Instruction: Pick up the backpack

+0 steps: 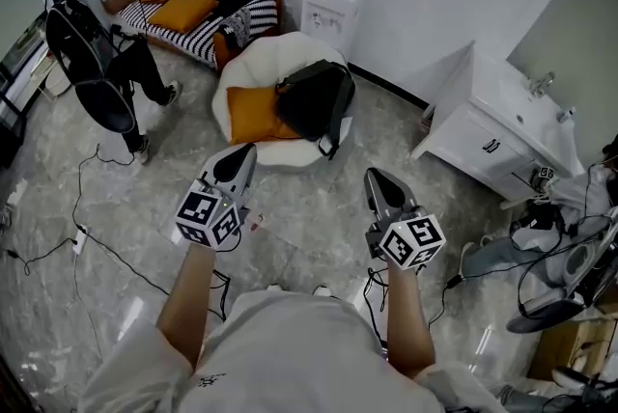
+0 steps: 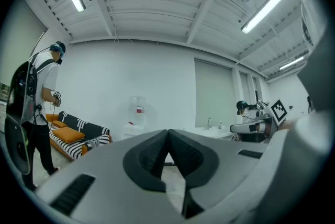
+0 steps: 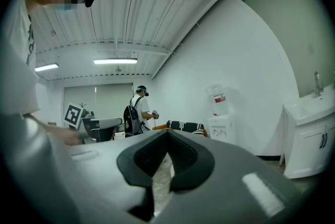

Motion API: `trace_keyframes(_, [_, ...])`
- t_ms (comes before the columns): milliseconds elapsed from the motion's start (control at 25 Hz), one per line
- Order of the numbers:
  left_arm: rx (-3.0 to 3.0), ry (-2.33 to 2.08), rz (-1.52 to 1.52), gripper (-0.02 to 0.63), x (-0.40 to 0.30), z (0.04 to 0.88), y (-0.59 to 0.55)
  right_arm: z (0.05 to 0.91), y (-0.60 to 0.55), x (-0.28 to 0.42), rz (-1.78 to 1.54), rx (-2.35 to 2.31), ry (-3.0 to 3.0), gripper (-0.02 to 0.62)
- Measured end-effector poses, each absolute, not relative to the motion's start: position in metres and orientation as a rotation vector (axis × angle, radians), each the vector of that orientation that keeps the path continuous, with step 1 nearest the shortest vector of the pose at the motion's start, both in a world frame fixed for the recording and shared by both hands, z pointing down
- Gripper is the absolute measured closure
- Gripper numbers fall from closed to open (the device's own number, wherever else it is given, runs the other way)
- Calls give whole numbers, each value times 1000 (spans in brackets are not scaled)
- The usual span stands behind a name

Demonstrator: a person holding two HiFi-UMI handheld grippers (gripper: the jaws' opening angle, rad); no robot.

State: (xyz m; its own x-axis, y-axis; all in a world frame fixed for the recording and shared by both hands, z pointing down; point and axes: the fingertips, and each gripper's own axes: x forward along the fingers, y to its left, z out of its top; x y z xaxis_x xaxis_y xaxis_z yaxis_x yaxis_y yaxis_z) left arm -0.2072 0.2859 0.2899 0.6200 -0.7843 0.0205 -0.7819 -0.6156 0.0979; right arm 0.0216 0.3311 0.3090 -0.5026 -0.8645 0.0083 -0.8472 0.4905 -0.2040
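Backpack (image 1: 314,97): propped on chair (image 1: 253,64), well ahead.
Left gripper (image 1: 247,153): jaws together, empty, level for approach.
Right gripper (image 1: 374,178): jaws together, empty.

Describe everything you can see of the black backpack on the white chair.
The backpack is black and looks like soft fabric, slumped rather than standing upright. It lies on the right part of a round white chair, with its left side against an orange cushion. A dark strap loops down over the chair's front edge. Zips and pockets are too small to make out. Nothing else touches it, and only the head view shows it.
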Motion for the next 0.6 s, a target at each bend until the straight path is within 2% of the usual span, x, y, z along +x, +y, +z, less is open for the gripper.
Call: trace_keyframes(600, [2741, -1340, -48, 609, -262, 291, 292, 306, 338, -17, -262, -1547, 2643, 593])
